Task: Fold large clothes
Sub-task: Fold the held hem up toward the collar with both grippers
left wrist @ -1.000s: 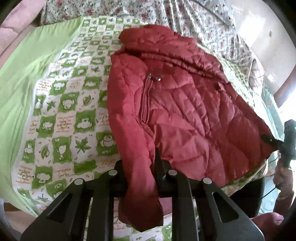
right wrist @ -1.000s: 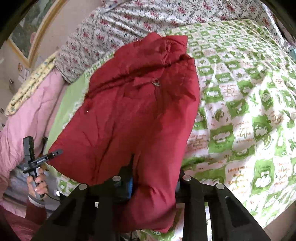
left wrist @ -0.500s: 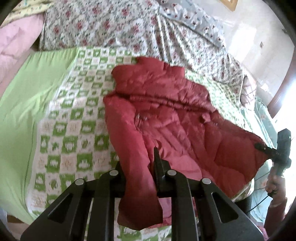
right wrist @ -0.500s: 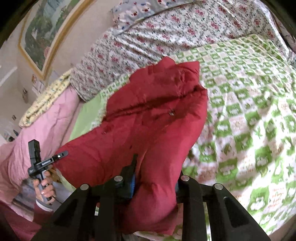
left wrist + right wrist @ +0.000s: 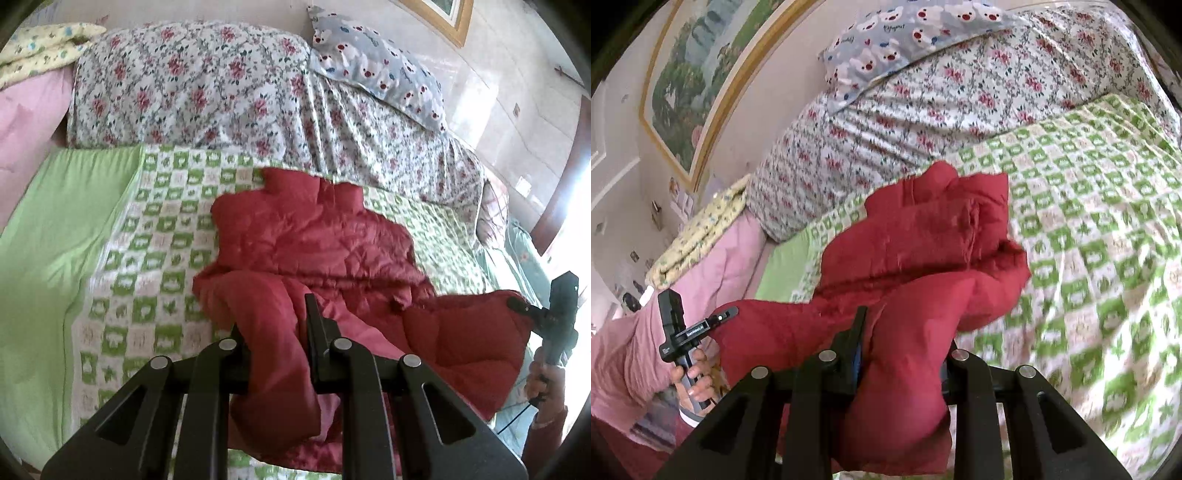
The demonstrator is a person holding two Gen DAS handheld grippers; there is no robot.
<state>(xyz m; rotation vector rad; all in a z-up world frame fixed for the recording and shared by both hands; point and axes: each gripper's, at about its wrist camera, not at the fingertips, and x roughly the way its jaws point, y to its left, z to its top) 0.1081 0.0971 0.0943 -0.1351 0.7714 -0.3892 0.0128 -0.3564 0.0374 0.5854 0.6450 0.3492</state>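
Note:
A red quilted puffer jacket (image 5: pixel 325 251) lies on the green checked bed cover (image 5: pixel 155 229), collar toward the pillows. My left gripper (image 5: pixel 277 332) is shut on one bottom corner of the jacket, lifted off the bed. My right gripper (image 5: pixel 901 339) is shut on the other bottom corner of the jacket (image 5: pixel 923 266). The hem hangs raised between both grippers and the body sags in folds. The right gripper also shows in the left wrist view (image 5: pixel 524 308), and the left gripper shows in the right wrist view (image 5: pixel 726 315).
A floral quilt (image 5: pixel 221 92) and a blue bear-print pillow (image 5: pixel 376 70) lie at the head of the bed. A plain green sheet (image 5: pixel 55 240) and pink bedding (image 5: pixel 639 350) lie at one side. A framed painting (image 5: pixel 701 74) hangs on the wall.
Both grippers have lifted the jacket's bottom edge up off the bed and toward the collar. The jacket, flat before, now bunches in folds.

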